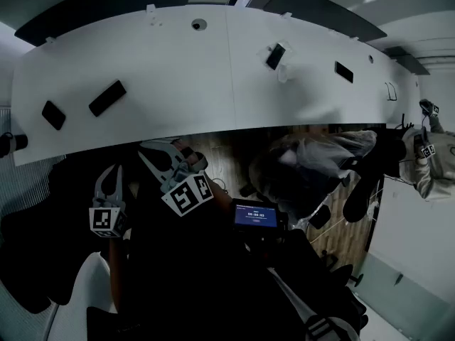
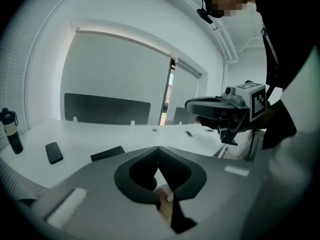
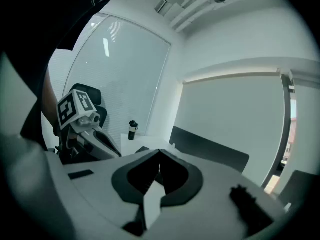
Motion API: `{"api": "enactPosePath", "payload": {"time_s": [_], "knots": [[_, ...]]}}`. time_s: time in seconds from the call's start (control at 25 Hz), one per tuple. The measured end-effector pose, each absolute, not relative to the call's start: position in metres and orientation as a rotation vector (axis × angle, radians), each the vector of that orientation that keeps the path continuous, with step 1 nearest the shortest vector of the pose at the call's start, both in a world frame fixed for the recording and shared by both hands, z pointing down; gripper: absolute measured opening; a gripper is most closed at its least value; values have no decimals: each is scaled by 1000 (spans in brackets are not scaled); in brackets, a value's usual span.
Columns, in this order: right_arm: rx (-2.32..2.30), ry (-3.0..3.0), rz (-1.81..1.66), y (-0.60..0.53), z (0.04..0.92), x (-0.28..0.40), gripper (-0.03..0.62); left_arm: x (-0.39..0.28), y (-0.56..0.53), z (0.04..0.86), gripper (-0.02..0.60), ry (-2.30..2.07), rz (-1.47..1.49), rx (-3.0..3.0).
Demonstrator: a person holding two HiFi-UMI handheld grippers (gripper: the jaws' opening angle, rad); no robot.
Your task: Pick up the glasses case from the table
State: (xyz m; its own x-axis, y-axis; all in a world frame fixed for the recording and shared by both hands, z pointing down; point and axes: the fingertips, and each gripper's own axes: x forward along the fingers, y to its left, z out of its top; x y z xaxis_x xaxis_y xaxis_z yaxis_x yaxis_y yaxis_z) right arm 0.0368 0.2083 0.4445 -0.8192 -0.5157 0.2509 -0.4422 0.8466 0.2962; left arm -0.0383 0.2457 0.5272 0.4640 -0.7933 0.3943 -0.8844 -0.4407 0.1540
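Note:
A long white table [image 1: 213, 84] curves across the top of the head view. On its left part lie a dark oblong item [image 1: 107, 98], possibly the glasses case, and a black phone [image 1: 53, 114]. Both grippers hang below the table's near edge, well short of these. The left gripper [image 1: 111, 169] has its jaws shut together with nothing between them; in its own view the tips meet [image 2: 158, 148] with the dark flat item [image 2: 107, 153] beyond them. The right gripper [image 1: 152, 149] is beside it, jaws closed tip to tip [image 3: 159, 152] and empty.
Two more black items [image 1: 276, 55] [image 1: 343, 72] lie further right on the table. A black bottle [image 2: 12, 130] stands at the table's left end. A small lit screen [image 1: 256, 215] sits below the table edge. Another person [image 1: 430, 155] is at the far right.

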Motion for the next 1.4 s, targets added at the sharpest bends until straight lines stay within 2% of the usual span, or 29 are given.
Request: {"api": "enactPosePath", "payload": {"time_s": [0.32,0.68,0.88,1.16,1.32,1.4], "knots": [[856,-2584,-294,163,448,28,8,-66,189,570,11,-1255,524,2441],[875,-2496,-263,104,465,-26,8,-139,113,611,23,-1206,779,2484],[946,-2466,-222,77,469,-49,8,-168,95,658,92,-1074,966,2499],[984,-2419,-178,62,481,-58,8,-187,67,695,157,-960,1098,2499],[952,-2418,-204,46,487,-56,8,-184,44,702,229,-926,1151,2478],[953,-2425,-203,40,486,-52,8,-175,38,707,300,-866,1182,2447]]}}
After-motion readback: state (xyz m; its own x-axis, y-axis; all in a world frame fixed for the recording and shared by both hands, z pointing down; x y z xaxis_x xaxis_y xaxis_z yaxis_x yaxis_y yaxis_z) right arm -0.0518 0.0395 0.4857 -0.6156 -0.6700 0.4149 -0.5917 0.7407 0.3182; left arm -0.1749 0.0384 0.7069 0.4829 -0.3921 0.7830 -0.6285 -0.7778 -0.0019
